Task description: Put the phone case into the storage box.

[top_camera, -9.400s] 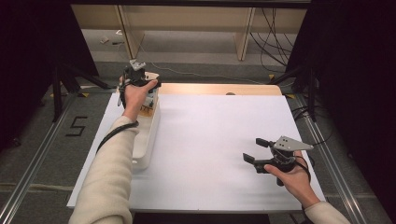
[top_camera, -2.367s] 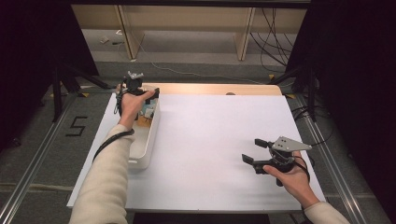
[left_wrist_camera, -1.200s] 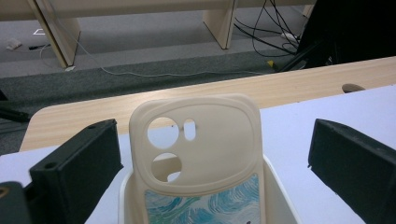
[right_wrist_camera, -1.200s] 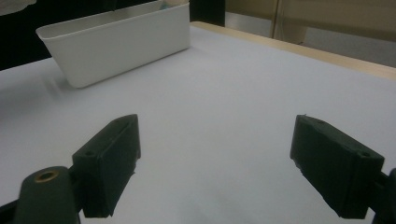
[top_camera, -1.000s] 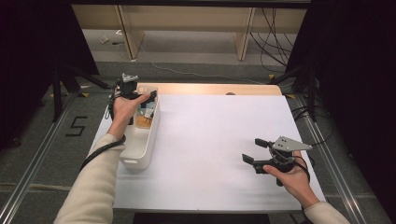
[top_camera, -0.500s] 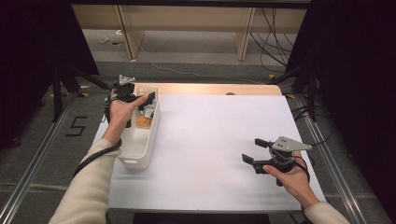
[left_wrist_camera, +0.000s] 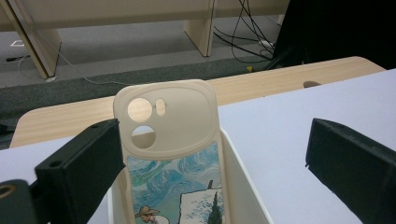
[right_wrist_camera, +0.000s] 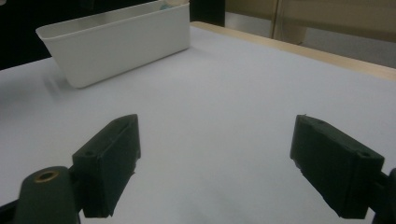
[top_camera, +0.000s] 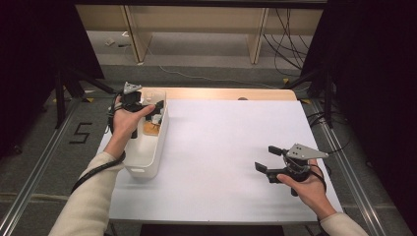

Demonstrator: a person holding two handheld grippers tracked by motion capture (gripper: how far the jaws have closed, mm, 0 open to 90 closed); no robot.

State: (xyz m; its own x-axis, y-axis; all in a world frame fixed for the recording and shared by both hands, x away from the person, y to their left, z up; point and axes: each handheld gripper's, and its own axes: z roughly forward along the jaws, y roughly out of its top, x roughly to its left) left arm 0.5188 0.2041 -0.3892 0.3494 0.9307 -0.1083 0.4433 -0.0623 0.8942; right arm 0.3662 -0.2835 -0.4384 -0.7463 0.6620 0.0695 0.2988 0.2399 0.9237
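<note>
A cream phone case (left_wrist_camera: 177, 154) with a blue painted scene stands upright at the far end of a white bin (top_camera: 147, 164). In the high view the case (top_camera: 151, 127) shows as a small orange-and-white patch inside the bin. My left gripper (top_camera: 153, 110) hangs over that far end, open. In the left gripper view the case sits between the wide-apart jaws of the left gripper (left_wrist_camera: 212, 140), close to the left one and apart from the right one. My right gripper (top_camera: 264, 158) rests open near the table's front right, nothing between the jaws of the right gripper (right_wrist_camera: 215, 140).
The white table cover (top_camera: 221, 147) spreads between bin and right hand. A bare wooden strip (top_camera: 221, 94) runs along the far edge. The bin (right_wrist_camera: 116, 42) lies far off in the right gripper view. Floor, desk legs and cables lie beyond the table.
My left hand has shifted left along the bin's far end, and the gripper now points right across the bin. The right gripper has stayed still.
</note>
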